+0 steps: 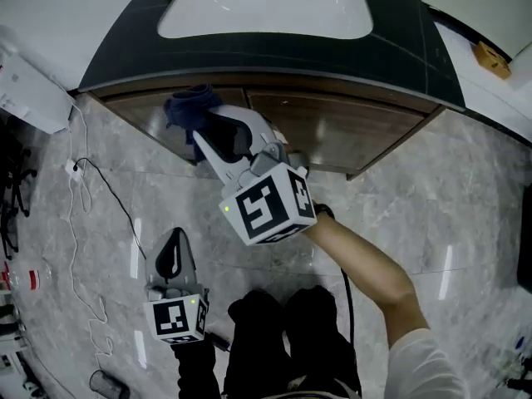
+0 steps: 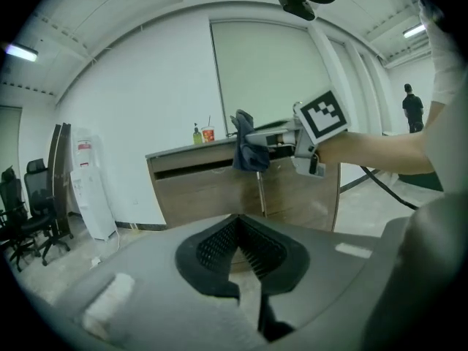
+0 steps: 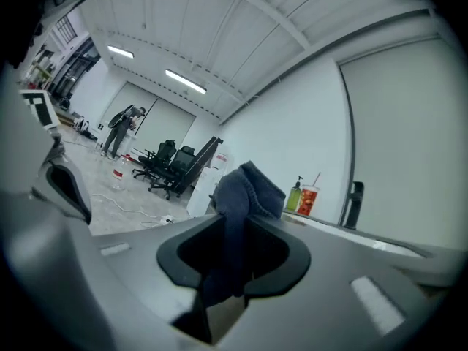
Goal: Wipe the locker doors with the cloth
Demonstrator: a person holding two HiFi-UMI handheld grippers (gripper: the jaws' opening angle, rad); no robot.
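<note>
While the right gripper (image 1: 204,129) clamps the cloth (image 1: 188,106), the left gripper (image 1: 174,239) seems closed, empty.

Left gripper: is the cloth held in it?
No, the left gripper has its jaws together with nothing between them; the cloth is clamped in the right gripper.

Cloth (image 1: 189,110) in frt of locker doors (image 1: 332,135)

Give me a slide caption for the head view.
Right gripper holds a dark blue cloth near the wooden locker doors under the sink; left gripper hangs shut and empty.
</note>
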